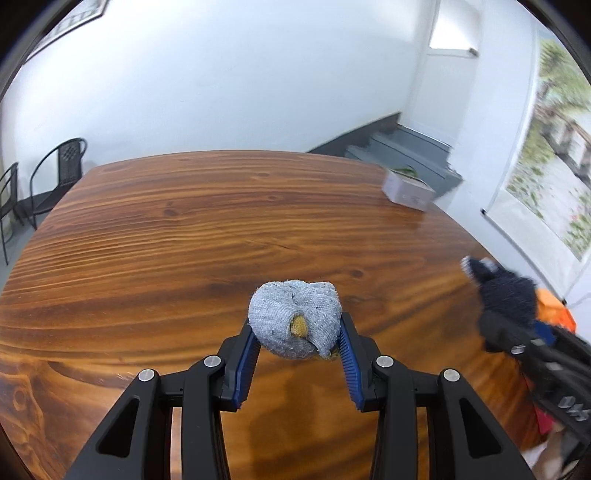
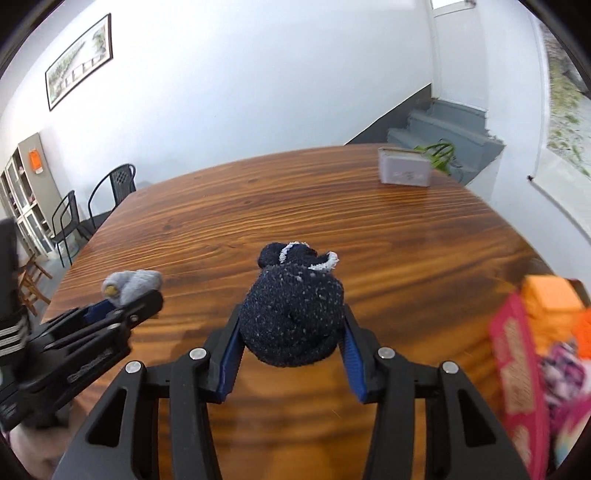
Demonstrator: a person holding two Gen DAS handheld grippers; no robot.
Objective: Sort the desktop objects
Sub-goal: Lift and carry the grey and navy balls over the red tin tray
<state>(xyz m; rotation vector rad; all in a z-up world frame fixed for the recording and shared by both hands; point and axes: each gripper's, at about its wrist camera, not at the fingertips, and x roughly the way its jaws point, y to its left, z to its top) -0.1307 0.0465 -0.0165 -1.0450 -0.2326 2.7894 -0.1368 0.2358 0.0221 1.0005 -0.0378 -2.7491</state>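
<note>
Each tool grips a sock ball: left tool (image 1: 298, 334) the grey one (image 1: 295, 318), right tool (image 2: 291, 332) the navy one (image 2: 291, 314); the pink box (image 2: 517, 354) lies just right of the right tool, nearer it

Soft, even daylight fills both views, brightest from the window (image 1: 452, 24) at the upper right. The wooden table (image 1: 221, 229) carries a dull sheen toward its far right corner and faint, soft-edged shadows near its front edge. Fisheye distortion bows the table edges, and dark vignetting rings each frame. The right side of both views is smeared with motion blur; the centres stay sharp.
</note>
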